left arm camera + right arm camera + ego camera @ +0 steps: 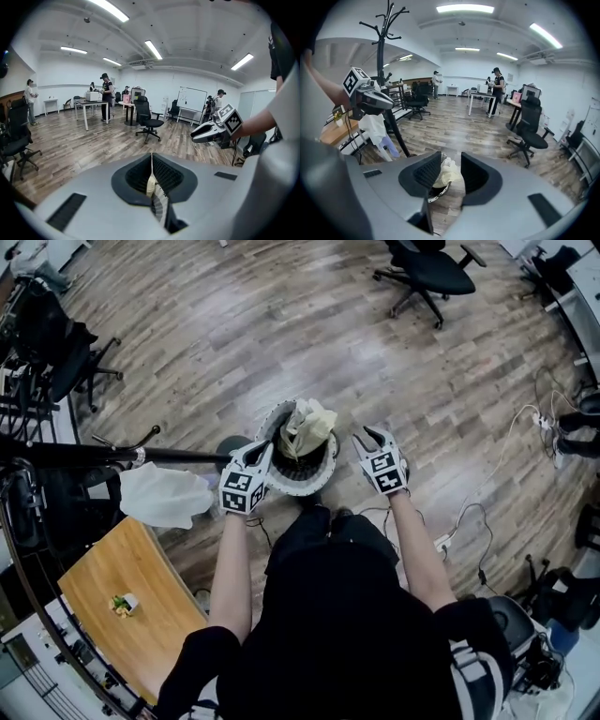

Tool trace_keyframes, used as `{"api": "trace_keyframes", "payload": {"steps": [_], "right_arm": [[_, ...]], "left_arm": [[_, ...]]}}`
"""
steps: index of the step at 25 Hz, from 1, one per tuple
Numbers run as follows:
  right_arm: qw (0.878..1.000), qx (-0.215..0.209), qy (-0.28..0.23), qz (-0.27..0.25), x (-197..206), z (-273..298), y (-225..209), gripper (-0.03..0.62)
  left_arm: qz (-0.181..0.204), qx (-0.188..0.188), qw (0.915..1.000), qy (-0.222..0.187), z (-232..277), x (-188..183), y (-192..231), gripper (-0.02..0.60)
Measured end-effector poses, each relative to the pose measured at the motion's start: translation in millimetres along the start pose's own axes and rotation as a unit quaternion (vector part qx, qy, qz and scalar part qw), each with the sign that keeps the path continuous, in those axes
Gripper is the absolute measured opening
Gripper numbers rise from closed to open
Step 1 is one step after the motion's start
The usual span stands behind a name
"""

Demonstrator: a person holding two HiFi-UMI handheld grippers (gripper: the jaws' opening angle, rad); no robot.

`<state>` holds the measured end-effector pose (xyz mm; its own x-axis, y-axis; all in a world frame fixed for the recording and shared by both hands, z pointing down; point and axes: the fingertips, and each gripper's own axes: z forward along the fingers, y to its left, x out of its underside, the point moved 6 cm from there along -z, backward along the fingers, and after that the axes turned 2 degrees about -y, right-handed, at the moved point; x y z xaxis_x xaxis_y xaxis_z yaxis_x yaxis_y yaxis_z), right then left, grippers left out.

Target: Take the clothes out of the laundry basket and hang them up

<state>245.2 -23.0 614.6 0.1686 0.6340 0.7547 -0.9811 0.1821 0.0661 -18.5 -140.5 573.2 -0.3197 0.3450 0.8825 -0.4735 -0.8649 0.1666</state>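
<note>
Seen from above, a person stands on a wood-plank floor (234,324) with a gripper in each hand, both reaching toward a basket at their feet.

At far left is a curved wooden table (141,615). Just above it the dark pole of a coat rack (94,456) crosses the picture, with a white garment (161,495) already hanging from it.

Next comes the left gripper (263,450), its tips at the near-left rim of the laundry basket (292,489). Its own view shows the jaws pressed together. A thin cream sliver shows in the seam, which looks like cloth in the basket beyond rather than anything held, so this gripper appears empty.

The round, white-rimmed basket sits on the floor in the middle, well apart from the table. A crumpled cream garment (309,426) is heaped in it, rising above the rim.

To the right, the right gripper (375,435) hovers beside the basket, angled down. Its jaws stand about half open with nothing between the pads — the cream garment shows through the gap, farther off.

A black office chair (431,273) stands at upper right.

The step in hand looks like the reach for the next piece of clothing. The next move calls for bringing the open right gripper down onto a raised fold of the cream garment and closing on it; the left would need to open first to help.
</note>
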Motion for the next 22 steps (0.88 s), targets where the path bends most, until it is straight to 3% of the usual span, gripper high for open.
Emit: {"api": "trace_keyframes", "payload": {"steps": [11,22], "right_arm": [[0.998,0.025,0.032,0.038,14.8,26.6,-18.7,0.144],[0.997,-0.009,0.060,0.043,50.9,82.6,-25.7,0.144]], "left_arm": [[0.000,0.058,0.9975,0.039,59.8,11.6,12.4,0.025],[-0.009,0.063,0.9950,0.077,121.7,47.6,25.5,0.025]]}}
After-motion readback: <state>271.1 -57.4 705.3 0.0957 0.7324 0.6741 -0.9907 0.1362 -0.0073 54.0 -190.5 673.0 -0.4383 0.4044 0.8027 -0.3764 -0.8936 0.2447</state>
